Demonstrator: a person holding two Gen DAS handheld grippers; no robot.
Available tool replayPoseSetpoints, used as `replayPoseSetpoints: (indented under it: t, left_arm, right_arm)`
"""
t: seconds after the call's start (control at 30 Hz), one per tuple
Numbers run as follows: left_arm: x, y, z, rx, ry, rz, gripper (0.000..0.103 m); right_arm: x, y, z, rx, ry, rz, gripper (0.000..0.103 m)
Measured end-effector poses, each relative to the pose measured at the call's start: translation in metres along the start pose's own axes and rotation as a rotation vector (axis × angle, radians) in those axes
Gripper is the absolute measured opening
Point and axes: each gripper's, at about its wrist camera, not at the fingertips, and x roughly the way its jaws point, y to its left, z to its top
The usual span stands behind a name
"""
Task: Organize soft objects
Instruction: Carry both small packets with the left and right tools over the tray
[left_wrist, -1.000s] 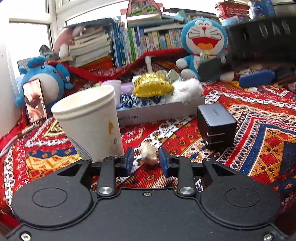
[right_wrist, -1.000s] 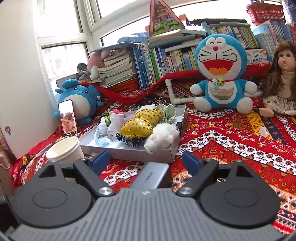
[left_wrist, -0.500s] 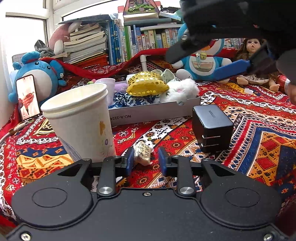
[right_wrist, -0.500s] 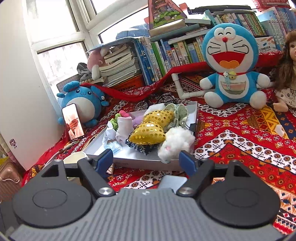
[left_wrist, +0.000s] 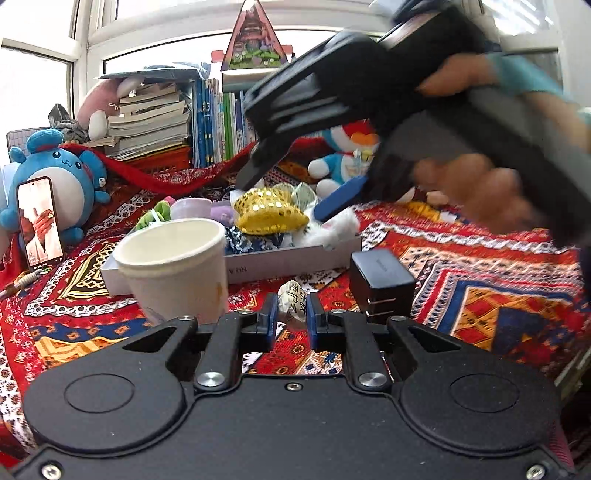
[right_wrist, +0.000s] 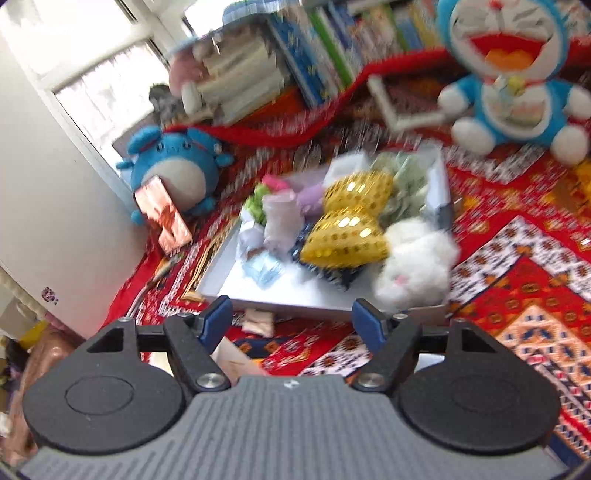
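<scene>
A small crumpled white wrapper (left_wrist: 293, 301) with printed characters is pinched between the blue pads of my left gripper (left_wrist: 291, 315), just above the patterned cloth. Behind it stands a shallow grey tray (left_wrist: 288, 260) holding soft things: a gold sequined pouch (left_wrist: 269, 214), a white fluffy toy (left_wrist: 340, 227) and bits of cloth. My right gripper (right_wrist: 291, 317) hovers at the near edge of that tray (right_wrist: 295, 293), tilted down, its jaws closing with nothing between them. The gold pouch (right_wrist: 347, 232) and the fluffy toy (right_wrist: 413, 266) lie just ahead of it. The right wrist view is blurred.
A white paper cup (left_wrist: 177, 266) stands just left of my left gripper, and a black charger block (left_wrist: 382, 284) just right. A phone (left_wrist: 38, 221) leans on a blue plush (left_wrist: 55, 170) at far left. A Doraemon plush (right_wrist: 509, 74) and stacked books (left_wrist: 155, 118) line the back.
My left gripper has shut on the wrapper and lifted it slightly. The right gripper has swung forward over the tray and tipped downward, with its jaws narrower than before.
</scene>
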Motion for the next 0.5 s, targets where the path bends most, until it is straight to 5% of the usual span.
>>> replayPoseSetpoints:
  t: [0.23, 0.5]
  left_arm:
    - [-0.043, 0.059, 0.01, -0.152, -0.054, -0.046, 0.015]
    - [-0.06, 0.133, 0.003, -0.272, -0.089, 0.05, 0.015]
  right_arm:
    - [0.055, 0.028, 0.027, 0.032, 0.224, -0.034, 0.076]
    - [0.107, 0.054, 0.044, 0.017, 0.419, -0.137, 0.081]
